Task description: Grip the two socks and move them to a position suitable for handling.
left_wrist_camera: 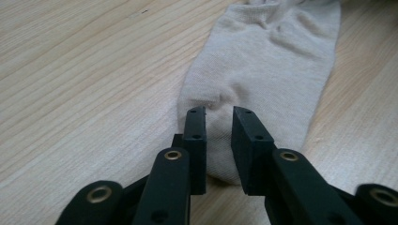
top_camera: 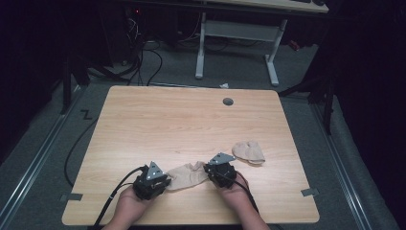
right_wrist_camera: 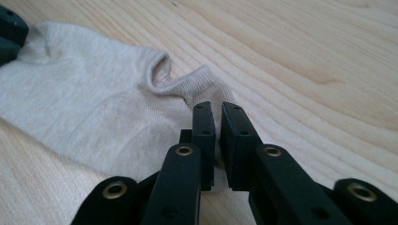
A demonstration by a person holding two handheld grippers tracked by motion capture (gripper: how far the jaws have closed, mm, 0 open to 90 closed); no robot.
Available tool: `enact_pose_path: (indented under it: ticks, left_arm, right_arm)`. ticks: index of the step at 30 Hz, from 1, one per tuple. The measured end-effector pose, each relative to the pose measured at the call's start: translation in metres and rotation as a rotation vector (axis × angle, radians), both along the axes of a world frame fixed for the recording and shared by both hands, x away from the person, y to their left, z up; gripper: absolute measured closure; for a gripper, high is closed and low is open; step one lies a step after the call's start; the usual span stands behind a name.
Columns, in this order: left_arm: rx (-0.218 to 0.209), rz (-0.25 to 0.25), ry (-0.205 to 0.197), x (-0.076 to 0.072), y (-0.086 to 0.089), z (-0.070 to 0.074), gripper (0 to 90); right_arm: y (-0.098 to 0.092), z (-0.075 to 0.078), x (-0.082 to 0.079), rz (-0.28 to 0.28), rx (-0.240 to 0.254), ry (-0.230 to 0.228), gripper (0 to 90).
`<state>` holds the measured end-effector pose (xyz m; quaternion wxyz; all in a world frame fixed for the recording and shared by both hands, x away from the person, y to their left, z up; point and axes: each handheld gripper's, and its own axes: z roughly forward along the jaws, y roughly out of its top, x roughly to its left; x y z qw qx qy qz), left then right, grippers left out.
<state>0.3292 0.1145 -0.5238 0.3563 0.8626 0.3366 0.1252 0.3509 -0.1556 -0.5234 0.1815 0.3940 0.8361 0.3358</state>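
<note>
High view shows a beige sock (top_camera: 187,175) at six o'clock on the table (top_camera: 158,120), stretched between both grippers. The left gripper (left_wrist_camera: 219,117) stands slightly apart around the toe, not pinching; the right gripper (right_wrist_camera: 218,112) is clamped on the cuff. To work well, nip the toe firmly before lifting, and keep the fabric flat.

Sock (top_camera: 187,175) flat near table's (top_camera: 158,124) front edge between both grippers; second sock (top_camera: 249,152) just right, farther back.

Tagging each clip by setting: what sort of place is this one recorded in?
Probably a lab or recording workspace, not a home. A bare wooden table stands on grey carpet, cables trail across the floor behind it, and a white-legged desk stands further back amid dark surroundings.
</note>
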Motion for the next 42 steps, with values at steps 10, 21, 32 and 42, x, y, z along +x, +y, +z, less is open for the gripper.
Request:
enact_pose_path:
  ticks: [10,21,32,42]
  left_arm:
    - [0.0,-0.005,0.022,-0.001,0.006,0.001,71.0]
    - [0.008,-0.016,0.015,-0.013,0.005,0.006,62.3]
    - [-0.034,0.091,-0.041,-0.008,0.037,0.027,50.0]
    - [-0.096,0.162,0.004,-0.013,0.081,0.025,34.1]
  right_arm:
    - [-0.009,0.001,-0.031,0.034,0.024,0.048,83.9]
    - [-0.009,0.008,-0.045,0.058,0.042,0.007,76.2]
    - [-0.019,0.014,-0.039,0.019,0.028,-0.063,61.9]
    - [-0.021,0.034,-0.007,-0.038,0.052,-0.086,56.8]
